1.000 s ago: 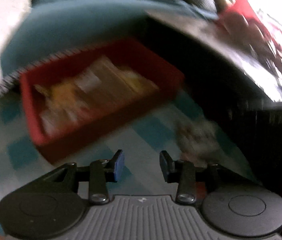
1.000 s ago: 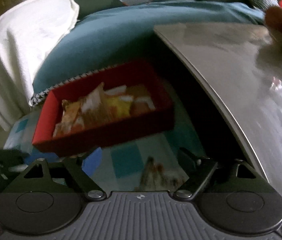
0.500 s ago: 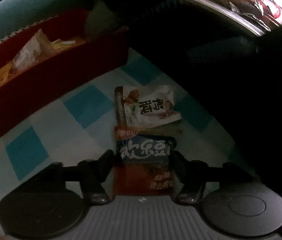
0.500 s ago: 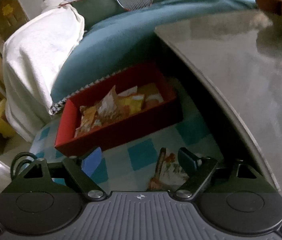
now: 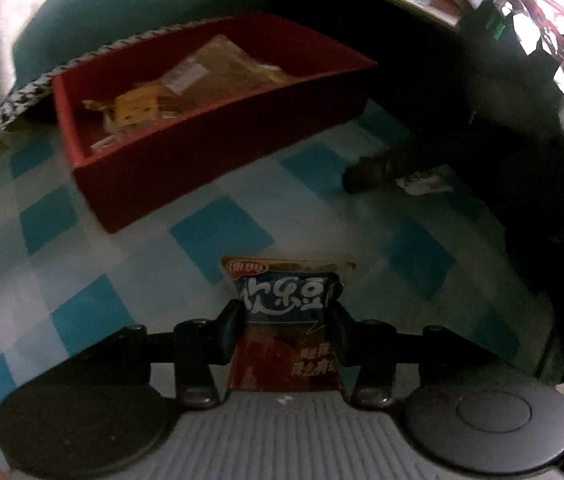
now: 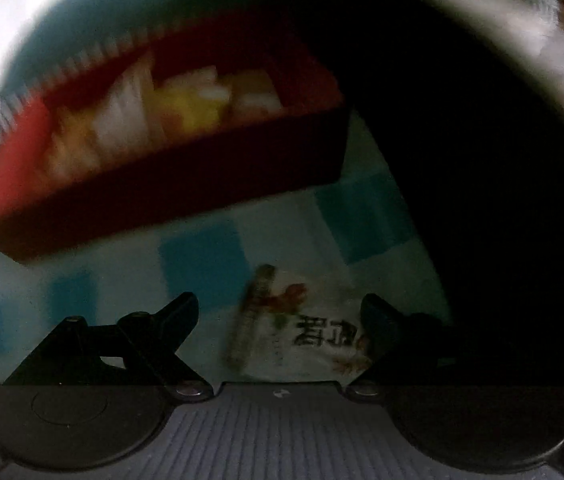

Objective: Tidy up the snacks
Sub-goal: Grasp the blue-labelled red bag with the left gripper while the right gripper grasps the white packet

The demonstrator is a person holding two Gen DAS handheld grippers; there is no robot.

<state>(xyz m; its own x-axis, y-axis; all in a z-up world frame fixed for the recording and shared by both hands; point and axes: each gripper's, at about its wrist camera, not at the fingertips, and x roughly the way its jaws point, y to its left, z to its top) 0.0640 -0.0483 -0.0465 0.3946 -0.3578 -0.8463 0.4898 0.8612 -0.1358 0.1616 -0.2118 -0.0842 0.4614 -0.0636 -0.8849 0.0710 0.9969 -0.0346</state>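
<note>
Red box [image 5: 217, 152], part-filled with packets, sits far-left on the checked cloth [image 5: 81, 320]. Left gripper [image 5: 288, 316] jaws have just been closing and pinch the dark snack packet [image 5: 286, 320]: lift clear before swinging over the box. Right gripper [image 6: 277, 320] jaws have just been opening and stand wide around the white packet [image 6: 314, 336]; centre it, then squeeze.

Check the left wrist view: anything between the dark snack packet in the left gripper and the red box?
Nothing. Between the dark blue-and-red snack packet in the left gripper and the red rectangular box lies only bare blue-and-white checkered cloth.
</note>
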